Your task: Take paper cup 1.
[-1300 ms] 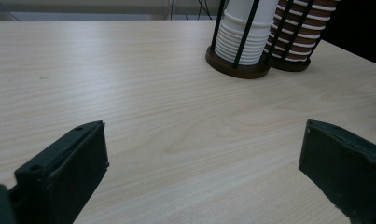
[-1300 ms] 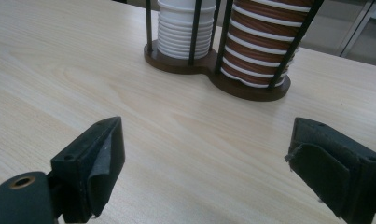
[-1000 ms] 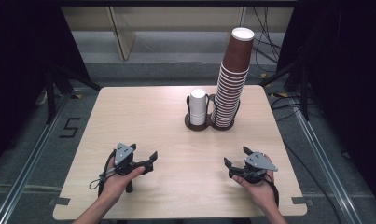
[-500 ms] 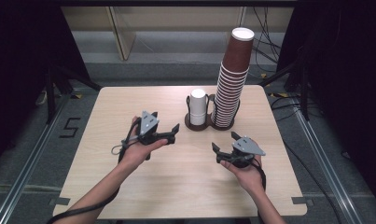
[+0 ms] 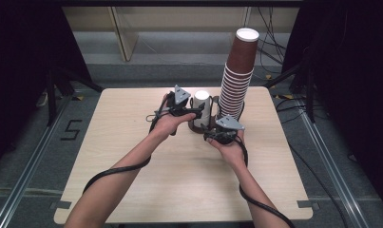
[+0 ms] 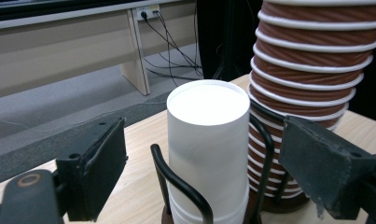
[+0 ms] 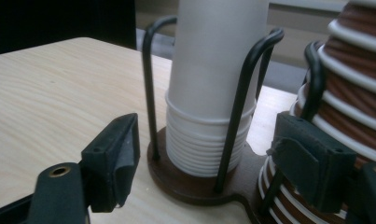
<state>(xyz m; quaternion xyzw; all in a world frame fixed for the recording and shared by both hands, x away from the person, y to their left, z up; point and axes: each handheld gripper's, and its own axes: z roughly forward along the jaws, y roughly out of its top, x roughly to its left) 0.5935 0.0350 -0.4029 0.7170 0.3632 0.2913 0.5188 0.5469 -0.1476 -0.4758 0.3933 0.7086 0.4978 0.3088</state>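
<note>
Since the earlier frames, both grippers have been carried from the near part of the table [image 5: 132, 190] up to the cup holder [image 7: 195, 184] at its far middle. The left gripper [image 5: 195, 112] is now positioned at the upper part of the white cup stack [image 5: 201, 110]; the right gripper [image 5: 211, 137] is positioned low, at the holder's base.

The jaws of both grippers have just been closing. In the left gripper view the white cup stack [image 6: 208, 154] stands between the two jaws, clear of both pads. In the right gripper view the jaws are moderately apart, nothing is held, and the stack [image 7: 213, 88] lies just ahead.

The stack stands upright, long axis vertical, inside black wire hoops [image 7: 241, 107], mouths down. The brown cup stack [image 5: 236, 80] rises just beside it.

The left gripper is judged the nearer for gripping the top cup: the cup lies directly ahead, so a sideways closing across its wall is called for.
</note>
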